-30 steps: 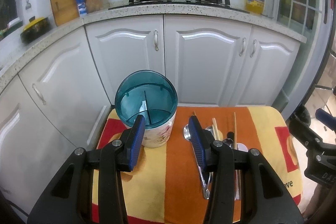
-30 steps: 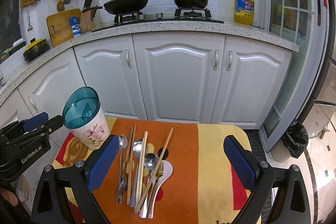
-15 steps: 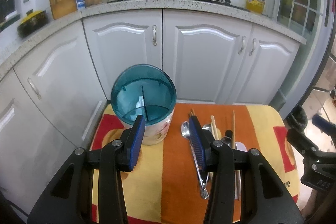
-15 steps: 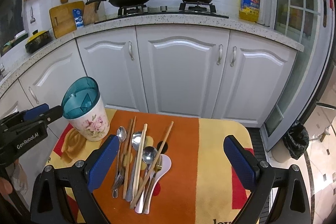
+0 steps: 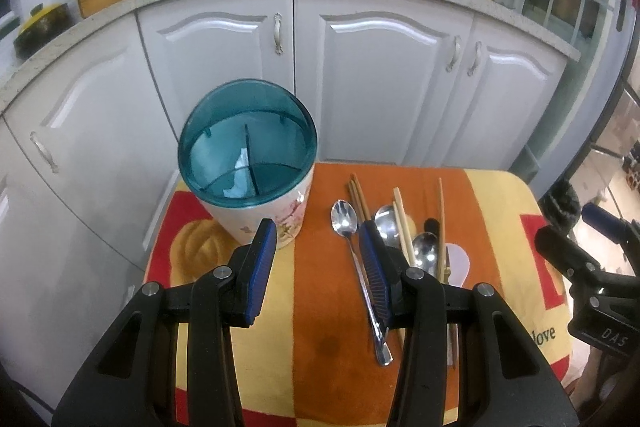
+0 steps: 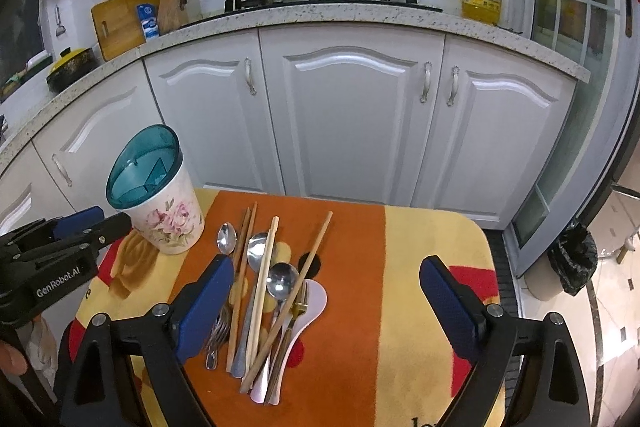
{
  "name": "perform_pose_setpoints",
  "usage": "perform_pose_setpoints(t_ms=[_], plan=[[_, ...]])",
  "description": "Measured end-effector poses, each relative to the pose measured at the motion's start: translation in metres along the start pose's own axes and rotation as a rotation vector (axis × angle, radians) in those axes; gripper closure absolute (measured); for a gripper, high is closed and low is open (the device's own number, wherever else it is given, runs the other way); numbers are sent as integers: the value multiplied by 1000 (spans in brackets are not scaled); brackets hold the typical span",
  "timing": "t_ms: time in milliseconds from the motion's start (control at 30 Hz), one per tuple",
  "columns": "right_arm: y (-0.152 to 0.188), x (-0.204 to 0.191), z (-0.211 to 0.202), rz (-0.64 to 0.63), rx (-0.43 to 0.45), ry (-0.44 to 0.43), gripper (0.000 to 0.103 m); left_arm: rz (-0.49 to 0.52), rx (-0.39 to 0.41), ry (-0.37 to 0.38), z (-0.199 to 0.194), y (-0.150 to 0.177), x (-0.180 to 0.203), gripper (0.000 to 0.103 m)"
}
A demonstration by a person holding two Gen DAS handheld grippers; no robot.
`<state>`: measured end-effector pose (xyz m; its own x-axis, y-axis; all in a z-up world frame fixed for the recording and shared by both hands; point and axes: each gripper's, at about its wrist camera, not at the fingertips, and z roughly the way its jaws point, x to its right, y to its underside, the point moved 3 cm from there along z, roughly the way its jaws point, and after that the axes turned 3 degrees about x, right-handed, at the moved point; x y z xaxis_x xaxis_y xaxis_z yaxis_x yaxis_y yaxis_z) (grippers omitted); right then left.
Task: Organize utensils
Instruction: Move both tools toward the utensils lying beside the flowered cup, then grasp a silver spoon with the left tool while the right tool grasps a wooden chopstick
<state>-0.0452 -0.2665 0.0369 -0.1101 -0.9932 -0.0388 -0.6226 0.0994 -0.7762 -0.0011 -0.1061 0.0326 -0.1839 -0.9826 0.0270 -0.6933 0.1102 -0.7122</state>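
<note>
Fork (image 6: 218, 331) tines partly hidden behind a blue pad; spoon handles (image 6: 256, 311) buried under chopsticks (image 6: 262, 287). Towel's (image 6: 420, 307) lettering cut off by the lower edge.

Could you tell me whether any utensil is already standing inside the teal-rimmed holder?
No, the holder shows only empty teal compartments, while the utensils lie on the cloth.

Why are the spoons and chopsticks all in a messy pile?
They have not been sorted yet. The spoons, chopsticks and a fork lie crisscrossed in a heap on the orange towel, while the flowered utensil holder beside them stands upright and empty. Nothing looks spilled or broken.
</note>
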Motion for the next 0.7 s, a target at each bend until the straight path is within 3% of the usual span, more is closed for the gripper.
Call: perform_pose_setpoints(t_ms=[367,600,700], plan=[[7,3,30,-3,-31,-31,10,-27,-71,12,24,11,-6,61],[14,12,71,46,-99,-104,25,-41,-147,42,45,28,-6,61],[16,11,87,50,-124,-145,37,-33,-173,63,56,36,1,61]])
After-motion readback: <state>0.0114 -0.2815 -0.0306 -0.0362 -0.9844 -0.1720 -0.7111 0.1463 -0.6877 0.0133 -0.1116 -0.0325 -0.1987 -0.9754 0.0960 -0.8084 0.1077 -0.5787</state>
